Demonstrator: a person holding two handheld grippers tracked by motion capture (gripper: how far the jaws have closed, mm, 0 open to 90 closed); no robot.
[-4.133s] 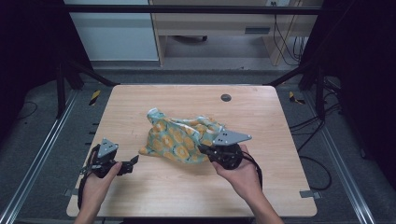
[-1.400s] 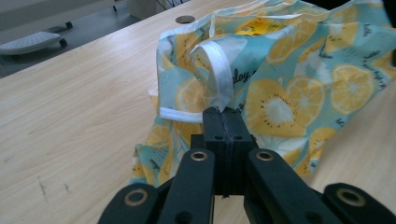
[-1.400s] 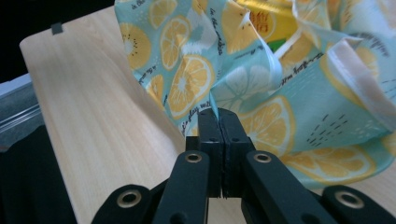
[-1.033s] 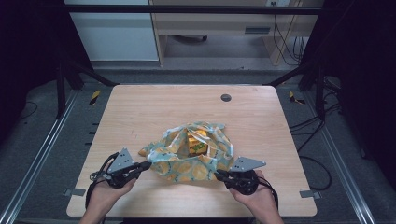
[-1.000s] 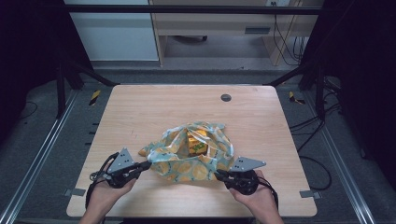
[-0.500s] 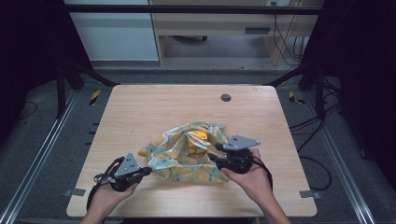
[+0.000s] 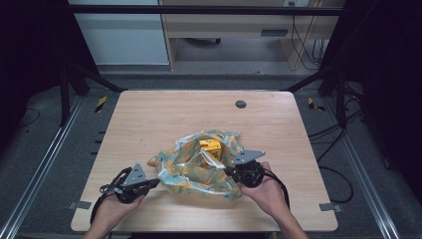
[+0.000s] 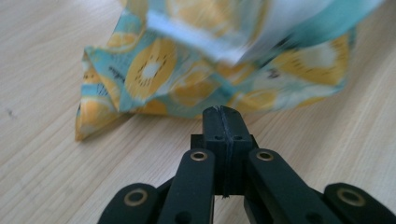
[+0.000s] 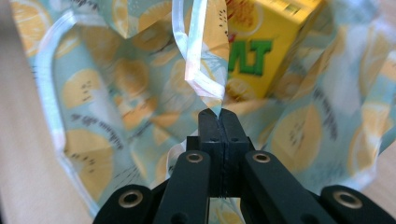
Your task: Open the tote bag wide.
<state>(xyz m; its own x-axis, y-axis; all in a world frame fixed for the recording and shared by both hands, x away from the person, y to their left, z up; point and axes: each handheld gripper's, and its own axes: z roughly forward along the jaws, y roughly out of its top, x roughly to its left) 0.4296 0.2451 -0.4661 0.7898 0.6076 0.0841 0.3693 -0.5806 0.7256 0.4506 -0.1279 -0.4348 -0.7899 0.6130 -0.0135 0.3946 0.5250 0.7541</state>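
A teal plastic bag [image 7: 194,169] printed with yellow fruit slices lies crumpled on the wooden table [image 7: 174,114]. Its mouth gapes upward, and a yellow carton [image 7: 210,147] stands inside. My left gripper [image 7: 157,182] is shut at the bag's near left edge. In the left gripper view the bag [image 8: 187,70] comes straight out of its tip [image 8: 223,111]. My right gripper [image 7: 228,171] is on the bag's right side. Its jaws have just closed on a white-edged strip of the bag's rim [image 9: 201,70], which runs into the tip [image 9: 218,112]. The carton [image 9: 261,51] shows behind that strip.
A small black round grommet [image 7: 241,104] is set into the table at the far right. Bare wood lies behind the bag and to both sides. Metal frame rails run along the table's left and right, with cables on the floor at the right.
My right gripper has moved from the table's front edge up to the bag's right rim and shut on it. The bag's mouth has sagged. The left hand has barely moved.
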